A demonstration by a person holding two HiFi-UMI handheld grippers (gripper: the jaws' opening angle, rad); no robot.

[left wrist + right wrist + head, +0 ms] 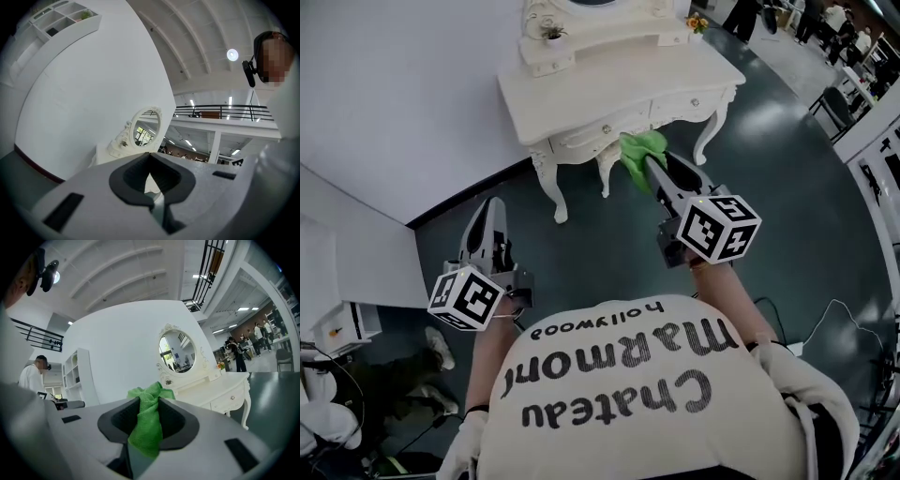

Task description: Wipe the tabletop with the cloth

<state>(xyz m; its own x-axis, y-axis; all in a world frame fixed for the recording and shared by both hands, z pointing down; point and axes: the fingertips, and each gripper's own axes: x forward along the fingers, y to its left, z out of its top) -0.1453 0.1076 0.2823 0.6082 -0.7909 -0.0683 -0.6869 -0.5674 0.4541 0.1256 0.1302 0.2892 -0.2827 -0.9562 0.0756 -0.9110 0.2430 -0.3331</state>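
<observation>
Right tool [149, 405] tight on green cloth [146, 430]

Bright, even indoor light overall. The round white ceiling lamp [232, 55] flares a bit, and the glossy dark grey floor [787, 131] shows soft glare patches. Faint shadow under the white carved dressing table [609, 98]. Both gripper views are heavy fisheye with black corners.

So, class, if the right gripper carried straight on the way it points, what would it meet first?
Probably the white dressing table: the right gripper, shut on the green cloth, aims at its front edge, though depth is unclear.
</observation>
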